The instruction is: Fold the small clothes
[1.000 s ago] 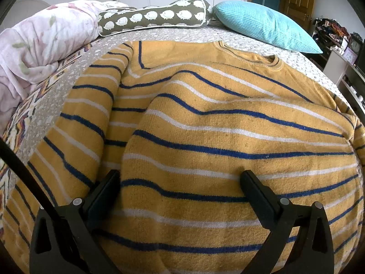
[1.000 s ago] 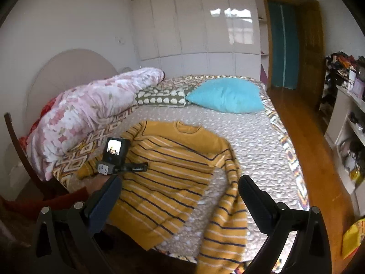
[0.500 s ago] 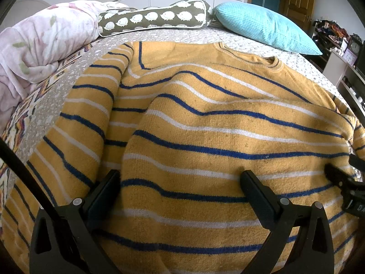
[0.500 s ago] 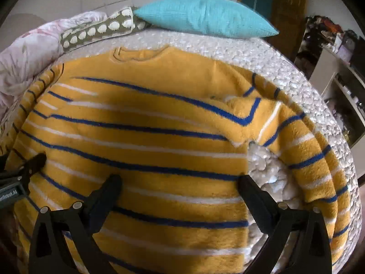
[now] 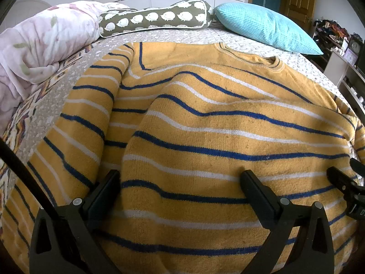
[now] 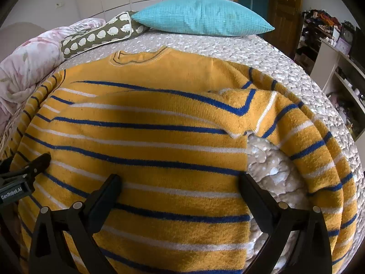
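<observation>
On the bed lies a jumper; the left hand-held gripper and the right hand-held gripper hang over it, both wide apart, holding nothing.

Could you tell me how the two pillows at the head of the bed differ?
The turquoise pillow is plain, ribbed and plump; the olive pillow is printed with cream, sheep-like shapes and looks longer and narrower. The olive one lies beside the floral duvet, the turquoise one toward the door side. Both rest on the bedspread.
</observation>
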A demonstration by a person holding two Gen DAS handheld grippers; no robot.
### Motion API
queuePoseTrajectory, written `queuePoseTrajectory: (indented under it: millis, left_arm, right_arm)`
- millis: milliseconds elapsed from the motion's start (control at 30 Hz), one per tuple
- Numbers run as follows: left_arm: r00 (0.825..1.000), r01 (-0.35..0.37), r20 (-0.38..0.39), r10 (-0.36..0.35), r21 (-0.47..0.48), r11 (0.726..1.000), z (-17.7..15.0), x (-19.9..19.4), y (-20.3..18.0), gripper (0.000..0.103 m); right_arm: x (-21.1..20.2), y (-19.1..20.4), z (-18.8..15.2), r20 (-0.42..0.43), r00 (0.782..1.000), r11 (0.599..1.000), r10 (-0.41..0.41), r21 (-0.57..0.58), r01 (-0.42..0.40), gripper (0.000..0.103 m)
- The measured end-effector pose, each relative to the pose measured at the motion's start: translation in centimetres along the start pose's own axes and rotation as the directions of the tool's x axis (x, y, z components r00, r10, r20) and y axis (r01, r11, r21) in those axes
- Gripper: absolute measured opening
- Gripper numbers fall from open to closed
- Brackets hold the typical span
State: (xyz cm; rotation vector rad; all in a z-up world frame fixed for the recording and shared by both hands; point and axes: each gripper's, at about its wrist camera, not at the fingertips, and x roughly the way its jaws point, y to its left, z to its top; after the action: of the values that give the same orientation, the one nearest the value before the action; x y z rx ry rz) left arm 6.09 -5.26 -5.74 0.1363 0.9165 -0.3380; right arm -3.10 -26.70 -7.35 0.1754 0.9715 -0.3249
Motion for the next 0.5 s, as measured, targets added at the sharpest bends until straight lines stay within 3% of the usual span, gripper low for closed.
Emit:
queuePoseTrajectory:
  millis: [67, 167, 267, 367, 500]
  left_arm:
    - [1.000, 0.001, 0.001, -0.001, -0.001, 1.000, -0.1, 0.0, 0.0, 0.103]
    - [1.000, 0.004, 0.003, -0.004, -0.003, 1.000, -0.1, 0.0, 0.0, 0.103]
    - [1.000, 0.005, 0.003, -0.005, -0.004, 1.000, -0.1, 0.0, 0.0, 0.103]
    - [1.000, 0.003, 0.003, -0.003, -0.003, 1.000, -0.1, 0.0, 0.0, 0.103]
    - [1.000, 0.004, 0.003, -0.004, -0.003, 1.000, -0.1, 0.0, 0.0, 0.103]
  right_arm:
    - [-0.2, 0.2, 0.1, -0.005, 1.000, 1.000, -0.009, -0.022, 0.009, 0.100]
    - [-1.7, -0.2, 1.4, 0.005, 0.999, 0.997, 0.034, -0.069, -0.033, 0.067]
    - [-4.0, -2.9, 4.7, 0.043, 0.997, 0.998, 0.060, -0.024, -0.059, 0.067]
    - [-4.2, -6.0, 8.5, 0.098, 0.994, 0.998, -0.056, -0.020, 0.058, 0.076]
    - [1.5, -9.9, 11.2, -0.017, 0.983, 0.982, -0.183, -0.052, 0.182, 0.077]
